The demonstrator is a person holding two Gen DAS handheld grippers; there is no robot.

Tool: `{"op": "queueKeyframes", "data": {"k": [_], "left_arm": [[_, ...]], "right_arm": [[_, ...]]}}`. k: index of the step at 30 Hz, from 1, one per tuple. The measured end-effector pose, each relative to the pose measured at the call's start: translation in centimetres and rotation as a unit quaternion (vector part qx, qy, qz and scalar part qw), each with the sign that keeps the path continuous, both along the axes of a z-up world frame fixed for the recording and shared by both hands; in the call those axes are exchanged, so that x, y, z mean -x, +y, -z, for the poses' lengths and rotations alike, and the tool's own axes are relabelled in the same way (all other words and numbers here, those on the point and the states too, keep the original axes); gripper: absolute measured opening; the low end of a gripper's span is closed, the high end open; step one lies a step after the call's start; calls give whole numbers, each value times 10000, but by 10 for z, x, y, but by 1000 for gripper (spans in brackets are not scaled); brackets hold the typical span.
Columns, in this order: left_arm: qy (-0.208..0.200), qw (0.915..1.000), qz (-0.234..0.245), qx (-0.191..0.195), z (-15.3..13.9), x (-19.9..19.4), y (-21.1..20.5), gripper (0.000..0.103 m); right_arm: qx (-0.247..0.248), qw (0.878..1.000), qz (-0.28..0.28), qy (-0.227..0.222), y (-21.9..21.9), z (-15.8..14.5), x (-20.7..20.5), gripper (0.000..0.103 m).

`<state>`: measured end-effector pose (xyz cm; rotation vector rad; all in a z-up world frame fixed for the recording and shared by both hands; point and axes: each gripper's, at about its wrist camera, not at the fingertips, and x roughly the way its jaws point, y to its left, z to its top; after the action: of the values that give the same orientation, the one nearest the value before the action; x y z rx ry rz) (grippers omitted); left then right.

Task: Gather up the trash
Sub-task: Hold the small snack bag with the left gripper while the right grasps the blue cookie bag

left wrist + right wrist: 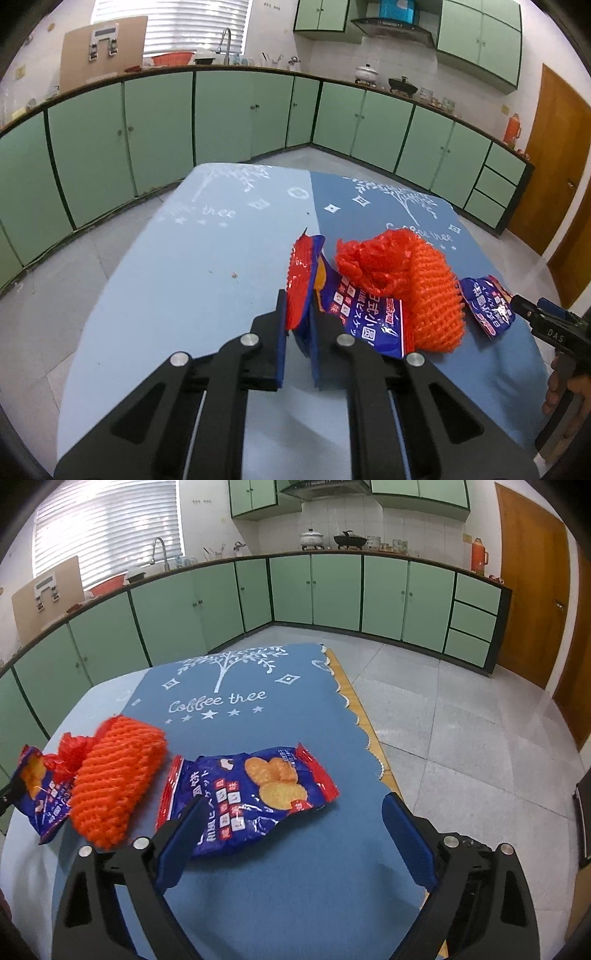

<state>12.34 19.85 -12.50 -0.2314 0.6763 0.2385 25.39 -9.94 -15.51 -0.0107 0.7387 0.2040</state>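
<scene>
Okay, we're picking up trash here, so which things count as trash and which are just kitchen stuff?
Trash:
- blue snack wrapper, pinched in the left gripper
- second snack wrapper, before the open right gripper
- orange foam net

Just there:
- tablecloth
- white pot
- orange thermos

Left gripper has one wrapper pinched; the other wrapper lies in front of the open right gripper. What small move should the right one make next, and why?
Probably ease the right gripper forward and down over the second biscuit wrapper, then close. Its jaws stand wide open with the wrapper lying flat on the blue tablecloth just ahead, untouched, while the left gripper is already shut on the first wrapper.
</scene>
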Motion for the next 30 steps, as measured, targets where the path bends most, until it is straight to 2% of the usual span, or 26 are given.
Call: {"op": "queueKeyframes", "data": {"k": [11, 14, 15, 17, 19, 23, 30], "left_arm": [[141, 9998, 146, 3, 11, -12, -8, 9], [170, 9997, 186, 12, 13, -14, -11, 9], [178, 9996, 199, 13, 14, -14, -11, 9], [203, 9995, 221, 17, 16, -15, -12, 9], [219, 9995, 232, 28, 17, -15, -13, 9], [214, 9995, 230, 22, 14, -11, -15, 9], [48, 9998, 209, 8, 2, -3, -15, 9]], "right_arm": [[-172, 9987, 117, 475, -8, 19, -27, 88], [-254, 9979, -40, 590, -6, 23, -29, 75], [-267, 9978, -97, 600, -5, 24, -30, 66], [-270, 9978, -206, 578, -1, 23, -28, 57], [-247, 9976, -257, 591, 1, 23, -28, 24], [-283, 9971, -333, 619, 1, 24, -27, 0], [-387, 9975, -492, 340, 4, 8, -9, 0]]}}
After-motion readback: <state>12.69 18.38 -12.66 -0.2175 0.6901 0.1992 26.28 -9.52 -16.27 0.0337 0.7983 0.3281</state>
